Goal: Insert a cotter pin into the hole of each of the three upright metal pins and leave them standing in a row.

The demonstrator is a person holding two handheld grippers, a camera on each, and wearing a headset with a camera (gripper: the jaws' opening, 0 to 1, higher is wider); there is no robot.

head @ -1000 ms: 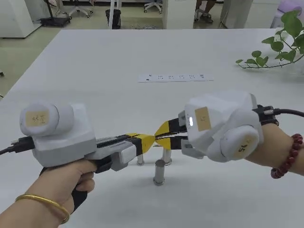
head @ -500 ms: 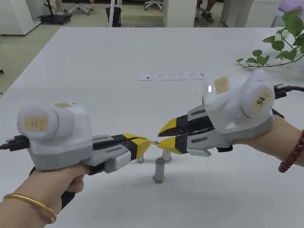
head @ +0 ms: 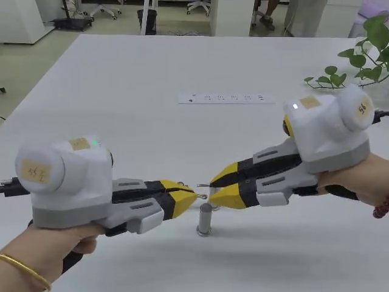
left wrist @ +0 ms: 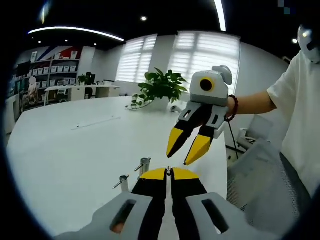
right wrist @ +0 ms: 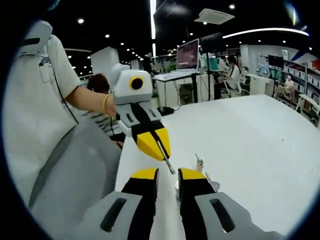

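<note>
Left gripper [head: 194, 196] clamped tight on cotter pin [right wrist: 167, 163]; right gripper [head: 214, 190] part open, empty, tips just beside it. Underneath, upright metal pins [head: 205, 218] on white table [head: 121, 91]. Far edge, power strip [head: 223, 98] and plant [head: 358, 61] well apart.

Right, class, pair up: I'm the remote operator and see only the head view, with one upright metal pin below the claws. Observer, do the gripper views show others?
Observer: The left gripper view shows two upright metal pins beside the left claw.
Operator: Are they pinned already?
Observer: Seemingly; each has a thin cross-piece sticking out sideways near its top.
Operator: What's in the left claw?
Observer: The right gripper view shows it shut on a thin cotter pin jutting from its tip.
</note>
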